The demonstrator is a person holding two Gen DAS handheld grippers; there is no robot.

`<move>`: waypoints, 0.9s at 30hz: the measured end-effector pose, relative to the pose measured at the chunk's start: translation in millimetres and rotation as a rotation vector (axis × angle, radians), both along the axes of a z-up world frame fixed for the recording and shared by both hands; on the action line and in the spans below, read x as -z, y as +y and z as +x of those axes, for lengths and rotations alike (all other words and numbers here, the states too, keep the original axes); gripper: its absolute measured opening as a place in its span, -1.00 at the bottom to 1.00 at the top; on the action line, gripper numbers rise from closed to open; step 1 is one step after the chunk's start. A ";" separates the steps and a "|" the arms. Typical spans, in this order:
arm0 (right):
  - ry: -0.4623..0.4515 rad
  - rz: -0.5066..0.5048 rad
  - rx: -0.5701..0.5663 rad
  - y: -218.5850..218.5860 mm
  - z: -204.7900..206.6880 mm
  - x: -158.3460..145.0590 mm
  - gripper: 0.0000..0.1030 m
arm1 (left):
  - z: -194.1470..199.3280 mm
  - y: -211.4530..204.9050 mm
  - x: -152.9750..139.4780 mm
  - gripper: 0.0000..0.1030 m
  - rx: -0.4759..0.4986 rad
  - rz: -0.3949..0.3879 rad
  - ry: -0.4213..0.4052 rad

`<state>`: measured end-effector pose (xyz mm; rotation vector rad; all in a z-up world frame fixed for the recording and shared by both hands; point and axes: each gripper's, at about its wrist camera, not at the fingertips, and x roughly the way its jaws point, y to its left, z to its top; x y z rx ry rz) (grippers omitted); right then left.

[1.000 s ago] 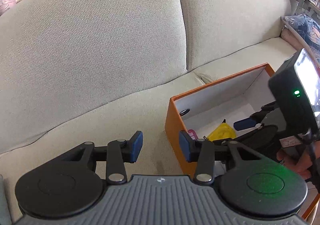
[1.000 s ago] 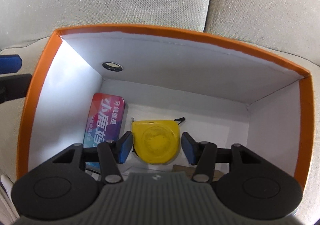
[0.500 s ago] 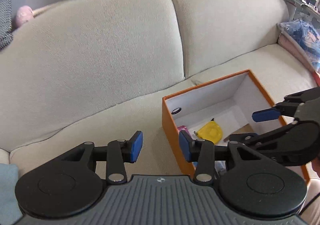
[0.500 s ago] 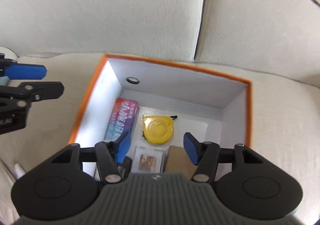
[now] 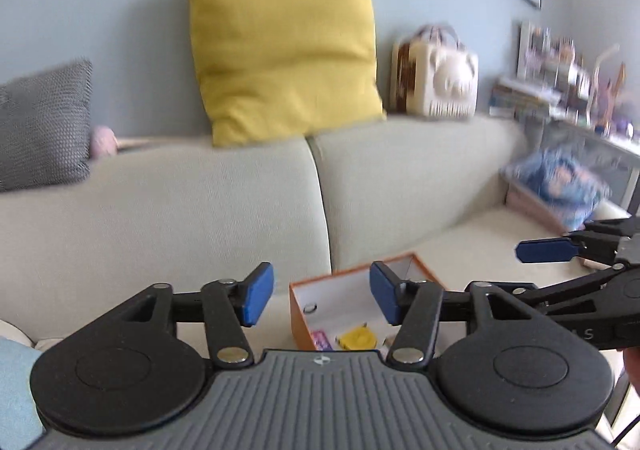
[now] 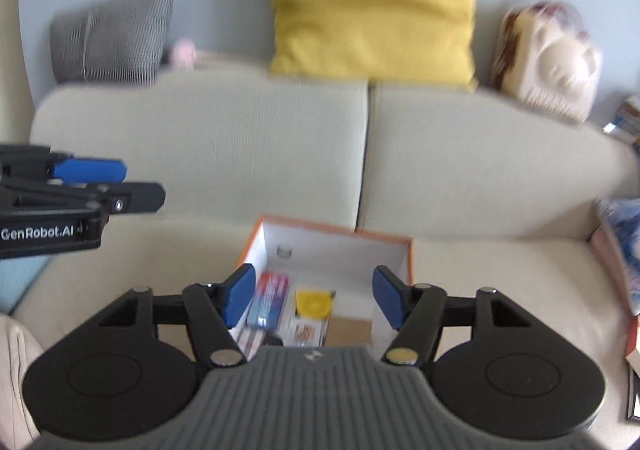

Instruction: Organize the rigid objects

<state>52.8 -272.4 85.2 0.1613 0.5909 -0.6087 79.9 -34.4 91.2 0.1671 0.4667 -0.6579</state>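
Observation:
An orange box (image 6: pixel 409 262) with white inner walls sits on the beige sofa seat (image 6: pixel 500 274); it also shows in the left wrist view (image 5: pixel 298 314). Inside lie a yellow tape measure (image 6: pixel 313 303), a red and blue tin (image 6: pixel 269 300), a small picture card (image 6: pixel 305 331) and a brown piece (image 6: pixel 347 332). My right gripper (image 6: pixel 314 299) is open and empty, held well above and before the box. My left gripper (image 5: pixel 322 299) is open and empty, raised left of the box. Each gripper shows at the edge of the other's view.
A yellow cushion (image 6: pixel 372 6) and a grey cushion (image 6: pixel 112 36) rest on the sofa back, with a cream bag (image 6: pixel 552 62) to the right. A blue patterned bundle (image 5: pixel 556 180) lies at the sofa's right end. Shelves with clutter (image 5: pixel 560 90) stand beyond.
Both grippers have pulled up and back from the box, which now looks small and far. The right gripper has left the box empty; the tape measure stays inside.

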 end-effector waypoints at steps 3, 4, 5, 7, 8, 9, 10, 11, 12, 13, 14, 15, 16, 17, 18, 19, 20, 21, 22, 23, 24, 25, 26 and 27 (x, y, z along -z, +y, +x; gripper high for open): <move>-0.094 -0.055 0.056 26.5 -24.2 -2.1 0.39 | -25.9 12.4 1.3 0.63 -0.021 -0.033 -0.059; -0.123 -0.070 0.074 35.7 -31.9 -1.7 0.41 | -32.7 17.8 2.8 0.73 -0.025 -0.042 -0.077; -0.148 -0.085 0.090 44.5 -39.1 -1.4 0.46 | -39.8 21.2 4.4 0.89 -0.025 -0.053 -0.099; -0.193 -0.125 0.120 66.2 -57.5 -7.2 0.65 | -55.8 30.0 9.2 1.00 -0.027 -0.076 -0.144; -0.213 -0.146 0.130 76.9 -65.0 -7.6 0.67 | -62.1 34.5 11.9 1.00 -0.034 -0.092 -0.154; -0.227 -0.173 0.138 86.5 -70.3 -3.2 0.73 | -66.7 38.3 14.8 1.00 -0.043 -0.108 -0.159; -0.235 -0.199 0.148 95.2 -74.7 1.2 0.81 | -71.5 42.3 18.0 1.00 -0.057 -0.122 -0.163; -0.241 -0.219 0.166 103.7 -79.7 4.7 0.86 | -74.5 44.6 21.1 1.00 -0.066 -0.123 -0.155; -0.250 -0.230 0.186 110.2 -83.5 11.4 0.95 | -75.5 46.2 24.5 1.00 -0.078 -0.121 -0.132; -0.257 -0.229 0.196 116.0 -85.5 19.0 0.97 | -76.2 47.0 28.6 1.00 -0.098 -0.115 -0.108; -0.254 -0.221 0.206 120.4 -86.2 26.4 0.97 | -77.0 47.2 34.0 1.00 -0.115 -0.106 -0.099; -0.240 -0.210 0.220 123.1 -85.2 34.0 0.97 | -79.1 47.7 40.5 1.00 -0.128 -0.090 -0.108; -0.217 -0.197 0.231 124.8 -83.2 41.3 0.97 | -81.2 45.9 48.5 1.00 -0.138 -0.057 -0.132; -0.192 -0.183 0.240 125.7 -81.1 48.4 0.97 | -83.9 43.5 57.8 1.00 -0.146 -0.018 -0.157; -0.172 -0.167 0.244 126.3 -79.3 56.2 0.97 | -85.5 41.4 67.0 1.00 -0.150 0.011 -0.170; -0.161 -0.154 0.241 126.3 -79.6 62.8 0.97 | -86.7 40.6 76.9 1.00 -0.147 0.023 -0.169; -0.151 -0.139 0.240 125.5 -81.0 68.2 0.97 | -85.9 39.6 85.3 1.00 -0.149 0.028 -0.143; -0.138 -0.118 0.245 124.2 -80.6 74.0 0.97 | -83.4 38.2 93.0 1.00 -0.150 0.029 -0.102; -0.126 -0.093 0.247 121.8 -79.8 79.3 0.97 | -81.4 38.9 100.1 1.00 -0.151 0.025 -0.056; -0.117 -0.070 0.250 119.1 -79.6 84.0 0.97 | -76.6 37.7 106.1 1.00 -0.161 0.028 -0.013; -0.106 -0.051 0.262 115.8 -79.0 88.1 0.97 | -73.4 37.0 111.5 1.00 -0.175 0.039 0.013; -0.092 -0.033 0.274 111.9 -77.4 92.4 0.97 | -70.2 36.0 116.4 1.00 -0.187 0.057 0.028; -0.082 -0.016 0.278 108.4 -77.4 95.6 0.97 | -67.0 34.1 120.7 1.00 -0.192 0.080 0.033; -0.072 0.005 0.282 104.3 -75.9 99.9 0.97 | -64.1 32.2 124.9 1.00 -0.195 0.107 0.038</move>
